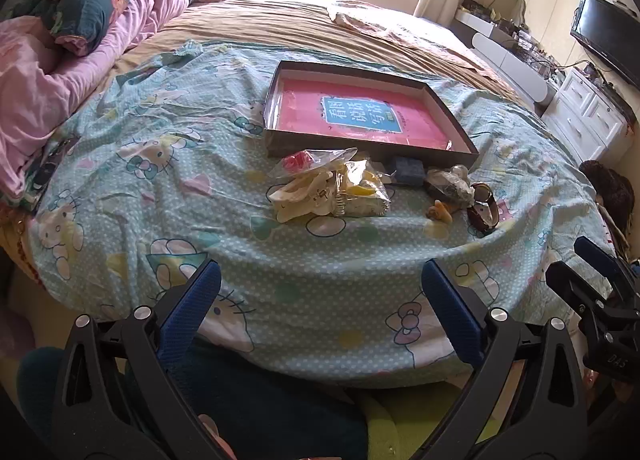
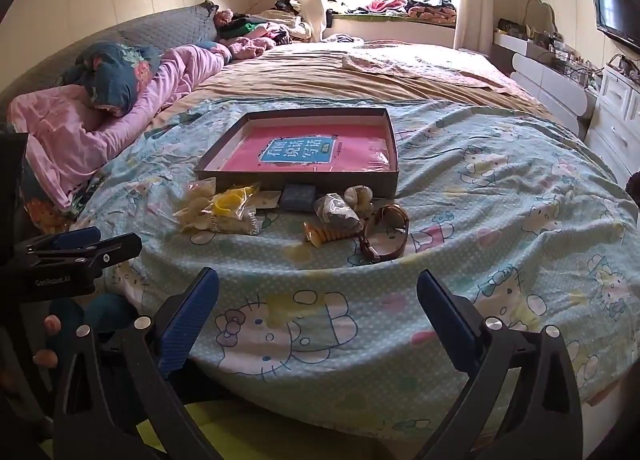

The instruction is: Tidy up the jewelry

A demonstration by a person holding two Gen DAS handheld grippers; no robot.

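Right wrist view shows the right claw (image 2: 318,316) spread wide and empty, the watch (image 2: 385,232) lying just ahead on the bed (image 2: 500,196), so approaching it low and centred seems wisest.

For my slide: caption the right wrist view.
Open right hand-held gripper faces a watch and bagged jewelry before a shallow box.

Both fisheye views look forward and downward from the near edge of the bed covered by a pale-blue cartoon-cat printed sheet (image 1: 168,148), facing the far window. The left wrist view sits left of the right one. Both share the shallow dark cardboard box lined with a pink sheet (image 1: 464,136) (image 2: 394,148), fairly near, and the clutter before it.
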